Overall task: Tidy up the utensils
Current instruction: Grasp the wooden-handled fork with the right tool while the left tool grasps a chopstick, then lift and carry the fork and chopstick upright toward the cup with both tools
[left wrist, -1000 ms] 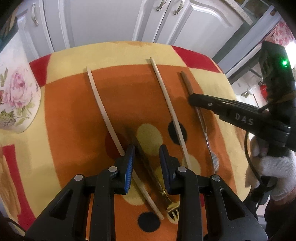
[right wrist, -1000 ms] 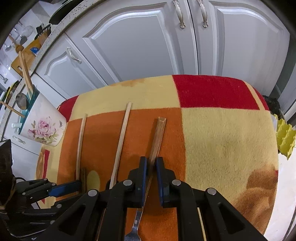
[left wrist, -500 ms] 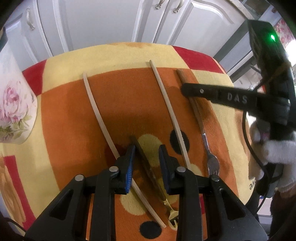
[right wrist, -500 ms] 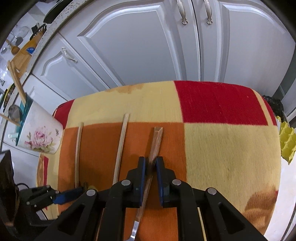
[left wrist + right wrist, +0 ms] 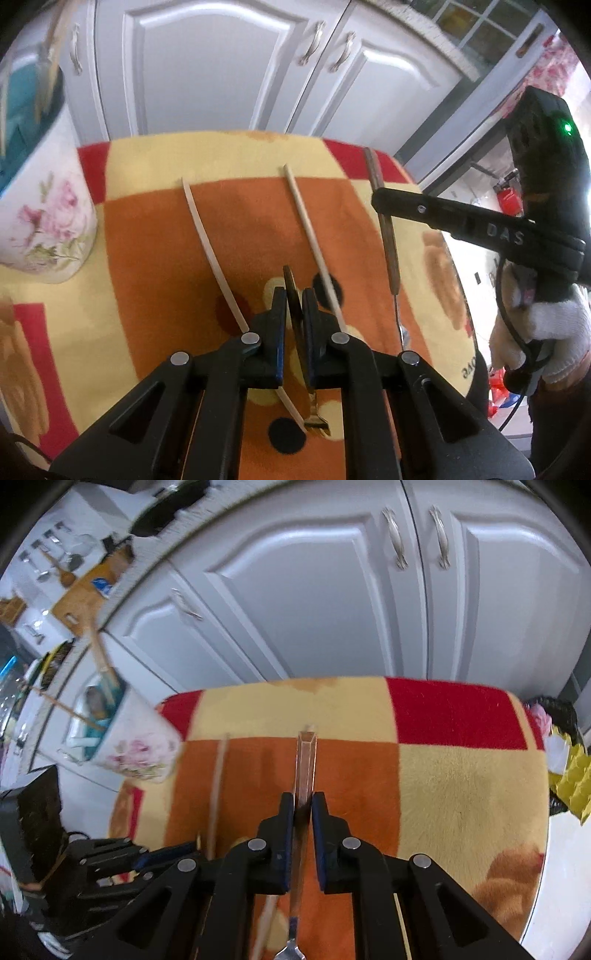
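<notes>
While both hold tight | left fingers [image 5: 294, 308] just closed on thin gold fork [image 5: 295, 314] | right fingers [image 5: 303, 814] grip stiff brown-handled fork [image 5: 306, 764] | slippery: hold mid-handle

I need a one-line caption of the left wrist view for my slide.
Left gripper shut on a gold fork; right gripper holds a wooden-handled fork above two chopsticks on a checked cloth.
</notes>
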`<state>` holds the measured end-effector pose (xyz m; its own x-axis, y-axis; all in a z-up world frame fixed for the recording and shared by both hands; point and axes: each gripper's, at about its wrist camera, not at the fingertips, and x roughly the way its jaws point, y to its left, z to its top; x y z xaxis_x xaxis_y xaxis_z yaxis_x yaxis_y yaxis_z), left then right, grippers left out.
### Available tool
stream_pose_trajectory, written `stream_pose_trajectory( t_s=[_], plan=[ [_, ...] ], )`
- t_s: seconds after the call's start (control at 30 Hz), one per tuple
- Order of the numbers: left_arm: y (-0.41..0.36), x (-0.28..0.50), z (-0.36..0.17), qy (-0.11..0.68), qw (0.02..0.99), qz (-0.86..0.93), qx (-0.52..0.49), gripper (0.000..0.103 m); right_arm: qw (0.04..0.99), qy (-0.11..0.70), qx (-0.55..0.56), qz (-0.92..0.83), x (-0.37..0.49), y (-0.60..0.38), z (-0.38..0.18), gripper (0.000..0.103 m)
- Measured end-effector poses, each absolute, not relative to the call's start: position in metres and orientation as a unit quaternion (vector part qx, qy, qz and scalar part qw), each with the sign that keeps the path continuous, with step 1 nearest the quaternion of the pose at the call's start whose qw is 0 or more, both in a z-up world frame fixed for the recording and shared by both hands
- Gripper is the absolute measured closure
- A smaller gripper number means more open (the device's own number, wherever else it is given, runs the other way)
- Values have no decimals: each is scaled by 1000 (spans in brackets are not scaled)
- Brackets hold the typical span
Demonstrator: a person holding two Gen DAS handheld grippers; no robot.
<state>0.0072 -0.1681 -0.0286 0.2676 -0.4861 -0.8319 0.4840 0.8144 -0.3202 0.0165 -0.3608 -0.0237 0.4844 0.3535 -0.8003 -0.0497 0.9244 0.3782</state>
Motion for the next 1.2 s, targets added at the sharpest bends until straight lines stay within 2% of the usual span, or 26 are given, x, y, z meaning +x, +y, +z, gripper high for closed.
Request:
stream_pose_trajectory(
  t_s=[0.3,0.53,1.2],
  plan=[
    [-150,-28,-1,480,814,-328,0,97,874,447,131,137,-38,-348,28,94],
    [-141,-48,11,463,820,-336,2,98,887,427,119,131,-73,-345,48,94],
    [-100,-49,57,409,855,-317,-30,98,909,384,85,136,-93,-325,101,94]
  ],
)
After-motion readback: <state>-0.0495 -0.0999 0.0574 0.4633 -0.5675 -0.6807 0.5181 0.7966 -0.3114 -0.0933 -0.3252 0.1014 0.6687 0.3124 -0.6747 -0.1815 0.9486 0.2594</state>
